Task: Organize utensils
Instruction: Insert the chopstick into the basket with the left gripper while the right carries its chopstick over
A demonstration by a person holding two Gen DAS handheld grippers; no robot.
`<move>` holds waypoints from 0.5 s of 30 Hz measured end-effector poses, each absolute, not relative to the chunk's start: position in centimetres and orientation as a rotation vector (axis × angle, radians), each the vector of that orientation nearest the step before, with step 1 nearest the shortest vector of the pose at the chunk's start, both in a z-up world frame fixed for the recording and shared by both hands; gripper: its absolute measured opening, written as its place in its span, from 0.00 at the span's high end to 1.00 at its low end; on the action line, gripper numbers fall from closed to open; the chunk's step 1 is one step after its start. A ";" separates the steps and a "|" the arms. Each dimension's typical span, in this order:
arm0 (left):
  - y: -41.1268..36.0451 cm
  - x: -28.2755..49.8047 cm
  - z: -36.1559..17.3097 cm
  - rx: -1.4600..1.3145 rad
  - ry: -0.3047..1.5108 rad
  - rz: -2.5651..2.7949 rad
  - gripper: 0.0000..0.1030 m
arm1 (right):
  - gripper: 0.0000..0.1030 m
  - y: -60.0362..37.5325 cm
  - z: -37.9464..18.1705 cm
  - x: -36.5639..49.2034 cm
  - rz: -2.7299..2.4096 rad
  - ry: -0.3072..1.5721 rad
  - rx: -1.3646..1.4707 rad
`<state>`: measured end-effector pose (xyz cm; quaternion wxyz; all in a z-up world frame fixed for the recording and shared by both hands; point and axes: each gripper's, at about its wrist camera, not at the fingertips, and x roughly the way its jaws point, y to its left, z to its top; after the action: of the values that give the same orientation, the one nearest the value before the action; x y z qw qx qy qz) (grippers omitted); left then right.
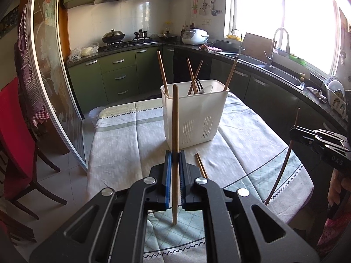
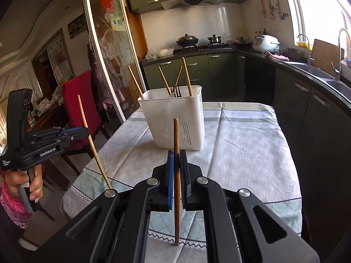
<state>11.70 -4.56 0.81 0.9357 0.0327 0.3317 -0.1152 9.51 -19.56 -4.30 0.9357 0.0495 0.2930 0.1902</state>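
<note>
Kitchen with green cabinets, dark counters and a bright window; at centre a table (image 1: 122, 135) under a pale patterned cloth. Left wrist view: white slotted plastic utensil holder (image 1: 194, 114) standing on the cloth, four wooden chopsticks, a dark fork and a white spoon already leaning inside it. Left claw (image 1: 175, 160) clamped narrow on a light wooden chopstick (image 1: 174, 120), held upright short of the holder. Two more brown chopsticks (image 1: 201, 166) lie on the cloth just beside the claw, not yet collected. Right claw (image 1: 295, 131) at the frame's right edge, gripping a dark thin chopstick (image 1: 283, 166) above the table's rim. Right wrist view: right claw closed tight on that dark brown chopstick, upright, the holder ahead and apart. Left claw at far left, a hand (image 2: 24, 182) on its grip, its light chopstick slanting. Status, judged: roughly half filed; both held sticks and the loose pair remain to go in.
</note>
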 end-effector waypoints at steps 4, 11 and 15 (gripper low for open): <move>-5.0 12.2 2.2 0.054 0.680 -0.265 0.94 | 0.94 -21.1 -4.2 7.1 0.381 0.580 0.130; -6.4 14.8 7.3 0.038 0.641 -0.317 0.94 | 0.94 -22.0 -4.4 5.9 0.384 0.567 0.149; -7.9 16.1 10.9 0.062 0.569 -0.317 0.94 | 0.94 -22.4 -4.7 6.0 0.378 0.566 0.165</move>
<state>16.14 -7.95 10.94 0.9469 0.0306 0.2796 -0.1558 5.95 -22.44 -4.70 0.9393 0.0809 0.2774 0.1850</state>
